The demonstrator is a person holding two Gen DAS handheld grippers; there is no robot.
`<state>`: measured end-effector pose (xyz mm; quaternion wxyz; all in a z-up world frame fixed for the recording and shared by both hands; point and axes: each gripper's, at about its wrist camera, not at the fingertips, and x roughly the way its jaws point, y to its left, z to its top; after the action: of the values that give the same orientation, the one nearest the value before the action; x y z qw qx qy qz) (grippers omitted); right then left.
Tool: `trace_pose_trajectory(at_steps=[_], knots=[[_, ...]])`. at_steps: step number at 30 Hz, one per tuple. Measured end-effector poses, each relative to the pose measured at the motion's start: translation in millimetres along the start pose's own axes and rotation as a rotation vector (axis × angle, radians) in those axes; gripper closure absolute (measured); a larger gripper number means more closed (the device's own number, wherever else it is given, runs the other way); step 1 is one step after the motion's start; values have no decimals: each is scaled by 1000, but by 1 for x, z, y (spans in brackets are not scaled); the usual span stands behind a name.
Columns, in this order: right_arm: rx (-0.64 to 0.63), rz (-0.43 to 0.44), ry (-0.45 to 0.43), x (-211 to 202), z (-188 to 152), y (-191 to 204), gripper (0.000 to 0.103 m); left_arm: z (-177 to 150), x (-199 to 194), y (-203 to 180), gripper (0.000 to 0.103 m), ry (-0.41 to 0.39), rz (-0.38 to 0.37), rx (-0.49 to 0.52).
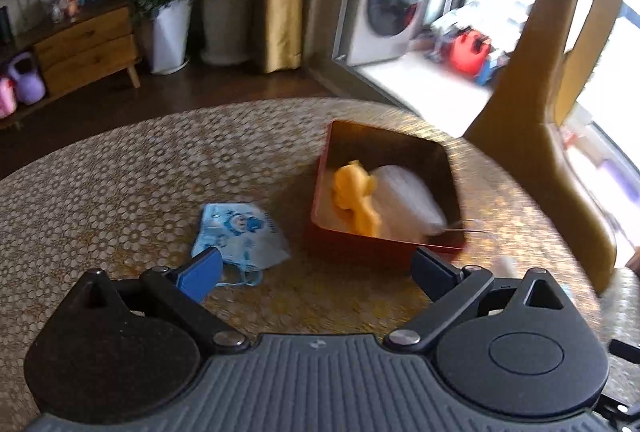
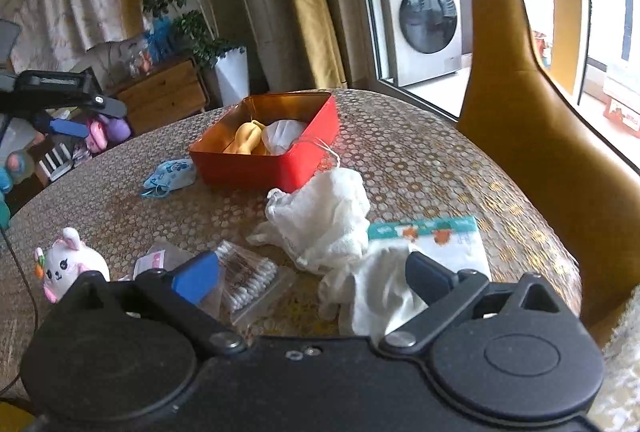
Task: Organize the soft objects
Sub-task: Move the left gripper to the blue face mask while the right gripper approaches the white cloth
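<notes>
We held the left gripper (image 1: pixel 316 270) with its jaws spread wide, and the right gripper (image 2: pixel 312 278) likewise gaped, both empty.

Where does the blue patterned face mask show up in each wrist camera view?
Left wrist: face mask lies low and left of centre, just beyond the left gripper, left of the red tin.
Right wrist: face mask sits at mid-left, again left of the red tin.
Shared landmark: the red tin.
</notes>
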<state>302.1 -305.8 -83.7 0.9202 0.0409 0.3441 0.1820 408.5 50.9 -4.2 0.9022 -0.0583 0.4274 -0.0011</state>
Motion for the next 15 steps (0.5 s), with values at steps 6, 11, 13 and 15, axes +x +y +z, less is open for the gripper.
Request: trace_pose_trajectory(at_steps=[6, 11, 13, 15], knots=[[-20, 22, 42, 33, 25, -3, 5, 13, 57, 16, 2, 74, 84, -39], [-49, 45, 106, 68, 37, -7, 5, 18, 98, 32, 2, 143, 125, 4], [-57, 40, 133, 83, 39, -10, 6, 21, 110, 40, 2, 160, 124, -19], [-73, 36, 156, 96, 43, -11, 6, 23, 122, 46, 2, 176, 122, -38]])
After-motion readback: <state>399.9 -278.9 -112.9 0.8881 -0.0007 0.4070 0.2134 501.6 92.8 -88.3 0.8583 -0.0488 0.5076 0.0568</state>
